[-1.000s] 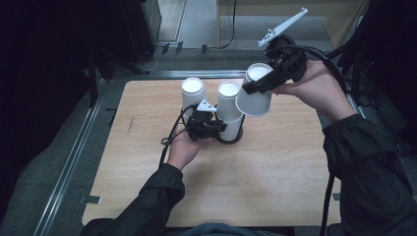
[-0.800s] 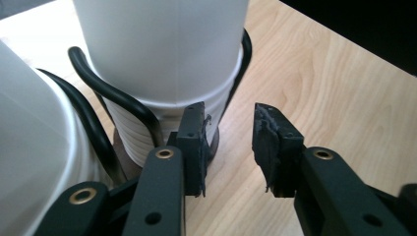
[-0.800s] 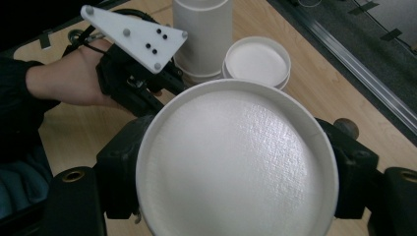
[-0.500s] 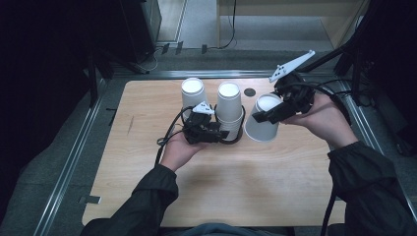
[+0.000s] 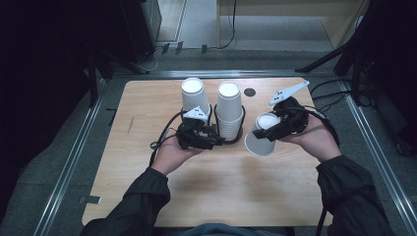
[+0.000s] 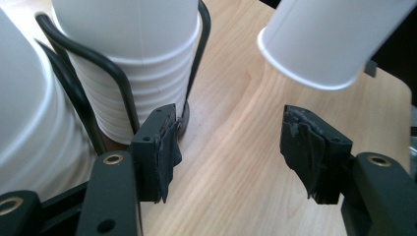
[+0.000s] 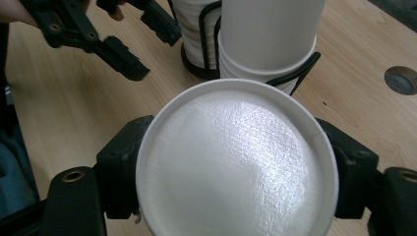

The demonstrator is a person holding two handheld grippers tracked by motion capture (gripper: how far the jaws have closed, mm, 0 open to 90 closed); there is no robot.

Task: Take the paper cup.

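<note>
Paper cup (image 5: 262, 134), white, upside down and tilted, sits pinched in my right gripper (image 5: 275, 130) in the high view, low over the wooden table (image 5: 226, 191) just right of the black wire rack (image 5: 239, 135). Rack holds two stacks of white cups, left stack (image 5: 193, 93) and middle stack (image 5: 229, 110). My left gripper (image 5: 209, 141) lies at the rack's foot, jaws apart, nothing between them; they have just been opening. Table is light wood with a round hole (image 5: 250, 92) near the far edge; dark floor and metal rails around it, cables beyond. Left gripper view: left gripper (image 6: 231, 152) spread over bare wood, one pad beside the rack wire (image 6: 123, 83) and the middle stack (image 6: 142, 88), held cup (image 6: 324, 39) farther off, up right. Right gripper view: cup's closed bottom (image 7: 236, 167) faces the camera, both jaws pressed on its sides; stacks in the rack (image 7: 265, 34) behind, left gripper (image 7: 133, 46) at upper left.
</note>
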